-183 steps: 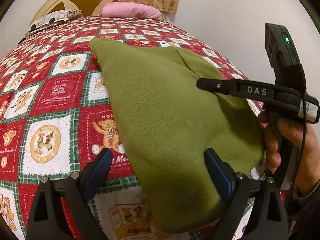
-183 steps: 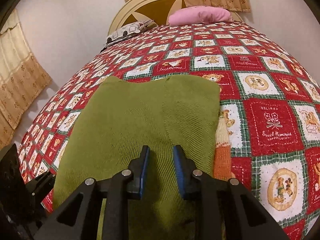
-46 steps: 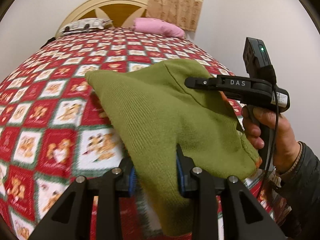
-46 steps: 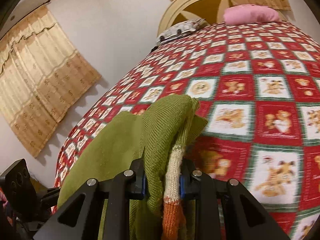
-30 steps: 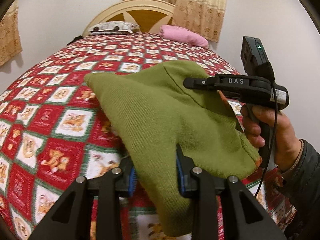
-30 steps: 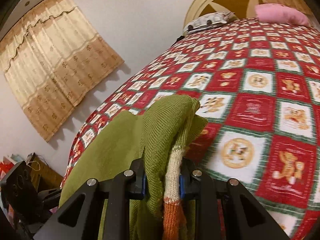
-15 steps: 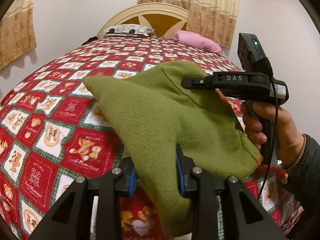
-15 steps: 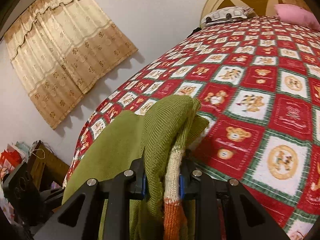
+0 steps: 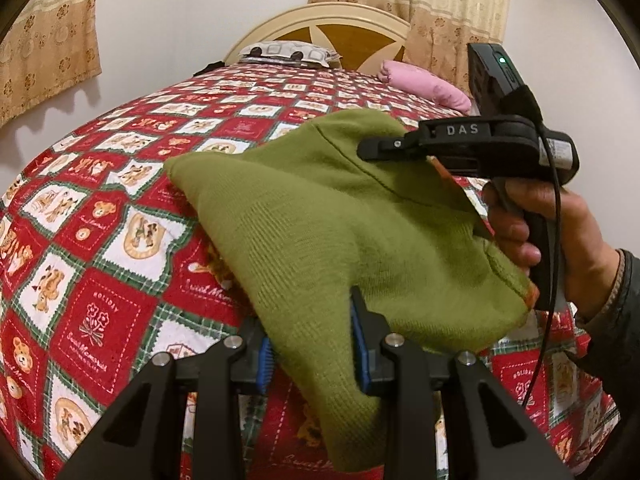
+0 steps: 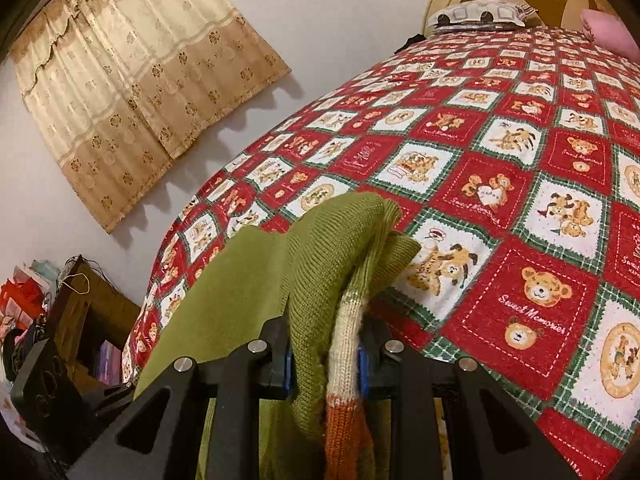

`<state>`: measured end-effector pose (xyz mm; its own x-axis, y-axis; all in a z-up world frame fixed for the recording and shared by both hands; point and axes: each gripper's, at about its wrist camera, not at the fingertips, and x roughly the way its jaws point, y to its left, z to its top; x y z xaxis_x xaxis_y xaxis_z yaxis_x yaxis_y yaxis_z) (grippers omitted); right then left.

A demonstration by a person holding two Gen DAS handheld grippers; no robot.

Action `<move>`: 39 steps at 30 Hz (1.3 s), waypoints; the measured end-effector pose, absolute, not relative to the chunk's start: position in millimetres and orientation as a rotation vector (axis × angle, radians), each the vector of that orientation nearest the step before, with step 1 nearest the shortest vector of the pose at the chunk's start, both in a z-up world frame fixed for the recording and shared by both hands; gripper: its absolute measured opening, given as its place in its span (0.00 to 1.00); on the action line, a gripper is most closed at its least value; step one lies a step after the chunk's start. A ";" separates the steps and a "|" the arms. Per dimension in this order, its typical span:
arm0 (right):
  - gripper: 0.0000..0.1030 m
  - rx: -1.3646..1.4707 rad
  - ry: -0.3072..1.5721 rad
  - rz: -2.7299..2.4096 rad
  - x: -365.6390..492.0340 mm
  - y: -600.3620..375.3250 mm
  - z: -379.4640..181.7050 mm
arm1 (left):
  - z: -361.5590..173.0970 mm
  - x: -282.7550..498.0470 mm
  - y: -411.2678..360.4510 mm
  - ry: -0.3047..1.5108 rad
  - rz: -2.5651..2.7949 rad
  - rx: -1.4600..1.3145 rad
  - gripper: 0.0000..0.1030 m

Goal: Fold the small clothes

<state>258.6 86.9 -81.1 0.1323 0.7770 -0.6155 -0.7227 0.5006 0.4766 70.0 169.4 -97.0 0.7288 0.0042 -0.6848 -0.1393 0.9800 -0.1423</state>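
A small olive-green knit sweater (image 9: 328, 224) with cream and orange stripes hangs lifted between both grippers above the bed. My left gripper (image 9: 312, 356) is shut on its near lower edge, blue pads pressed into the fabric. In the right wrist view the sweater (image 10: 332, 264) bunches in a thick fold, and my right gripper (image 10: 324, 364) is shut on it with the striped part showing. From the left wrist view the right gripper's body (image 9: 472, 144) is seen at the garment's far right side, held by a hand (image 9: 536, 220). The sweater's far corner droops toward the quilt.
The bed carries a red, white and green teddy-bear quilt (image 9: 92, 240). A pink pillow (image 9: 424, 84) and a patterned pillow (image 9: 284, 52) lie by the cream headboard (image 9: 332, 28). Curtains (image 10: 132, 92) hang on the wall; a wooden shelf with clutter (image 10: 80, 320) stands beside the bed.
Both grippers have carried the lifted sweater sideways across the bed and turned a little; the headboard and curtain have shifted in view. Both grips are unchanged.
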 end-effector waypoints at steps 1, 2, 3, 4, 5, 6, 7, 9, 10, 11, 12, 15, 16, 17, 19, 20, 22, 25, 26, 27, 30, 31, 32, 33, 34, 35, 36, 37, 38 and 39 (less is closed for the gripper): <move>0.22 0.071 0.944 1.086 259.7 86.1 -82.6 | -98.0 69.5 169.6 0.750 0.079 -0.192 0.32; 0.22 0.073 0.950 1.082 261.6 85.5 -84.4 | -98.7 69.1 169.9 0.749 0.078 -0.195 0.32; 0.22 0.077 0.957 1.076 263.9 85.2 -86.6 | -99.5 68.4 170.0 0.747 0.076 -0.197 0.32; 0.22 0.081 0.966 1.072 266.1 84.2 -89.6 | -100.6 67.6 170.7 0.746 0.075 -0.200 0.32; 0.23 0.084 0.972 1.068 267.1 83.9 -91.7 | -102.2 66.8 171.3 0.745 0.074 -0.204 0.32; 0.23 0.087 0.979 1.064 268.6 82.7 -94.7 | -103.5 66.7 172.2 0.746 0.072 -0.205 0.33; 0.23 0.090 0.981 1.064 269.2 81.8 -96.4 | -106.3 65.6 172.6 0.748 0.072 -0.204 0.34; 0.23 0.088 0.986 1.055 269.9 81.1 -101.2 | -111.6 64.5 174.5 0.752 0.073 -0.213 0.37; 0.23 0.084 0.986 1.050 269.9 81.5 -102.6 | -112.8 63.6 174.3 0.751 0.075 -0.216 0.39; 0.24 0.077 0.989 1.037 270.2 82.2 -104.6 | -113.7 63.2 174.3 0.750 0.077 -0.218 0.44; 0.25 0.071 0.991 1.025 270.1 82.1 -105.7 | -114.5 63.4 173.9 0.749 0.083 -0.213 0.47; 0.29 0.040 0.991 0.983 268.9 83.8 -106.8 | -115.9 65.3 173.0 0.753 0.099 -0.195 0.55; 0.31 0.040 0.991 0.976 267.4 83.1 -104.7 | -115.8 65.9 173.5 0.754 0.098 -0.199 0.56; 0.32 0.037 0.988 0.970 265.8 81.8 -102.1 | -115.8 66.0 173.6 0.755 0.099 -0.200 0.56; 0.37 0.027 0.967 0.942 259.1 73.2 -93.1 | -115.3 65.9 173.3 0.755 0.103 -0.200 0.56; 0.38 0.029 0.963 0.940 256.2 68.9 -90.3 | -115.7 66.1 172.9 0.754 0.104 -0.197 0.56; 0.39 0.039 0.941 0.964 243.1 53.7 -80.7 | -116.1 65.5 172.3 0.752 0.108 -0.193 0.56; 0.42 0.040 0.926 0.984 217.5 31.5 -70.8 | -116.8 65.3 173.0 0.750 0.111 -0.196 0.58; 0.43 0.036 0.926 0.995 209.2 26.7 -69.4 | -116.4 64.8 172.7 0.749 0.112 -0.195 0.58; 0.43 0.023 0.929 1.003 197.5 20.3 -69.4 | -115.8 64.7 172.7 0.751 0.113 -0.192 0.58; 0.43 -0.046 0.936 0.981 174.1 12.1 -74.2 | -103.8 59.7 172.8 0.719 0.132 -0.182 0.60; 0.43 -0.062 0.927 0.984 168.5 11.2 -74.9 | -98.1 57.4 173.7 0.698 0.144 -0.176 0.64; 0.42 -0.095 0.928 0.989 163.9 12.4 -78.0 | -90.8 55.3 175.2 0.673 0.166 -0.168 0.74; 0.42 -0.134 0.935 0.972 161.3 14.4 -82.4 | -85.7 56.0 177.7 0.652 0.196 -0.156 0.80; 0.42 -0.179 0.936 0.932 160.4 17.2 -88.3 | -83.8 59.4 179.2 0.652 0.225 -0.135 0.86; 0.42 -0.205 0.936 0.908 161.1 18.3 -93.1 | -84.1 66.1 180.0 0.666 0.259 -0.103 0.86; 0.42 -0.218 0.938 0.890 161.6 18.9 -97.6 | -86.3 74.2 182.1 0.684 0.272 -0.085 0.87; 0.42 -0.216 0.941 0.873 163.8 18.0 -100.3 | -89.7 80.5 184.1 0.702 0.268 -0.086 0.91; 0.42 -0.217 0.946 0.863 165.1 16.8 -100.4 | -94.2 86.2 185.1 0.729 0.280 -0.079 0.96; 0.42 -0.216 0.947 0.859 166.2 16.0 -98.7 | -98.1 89.0 184.5 0.744 0.285 -0.069 0.97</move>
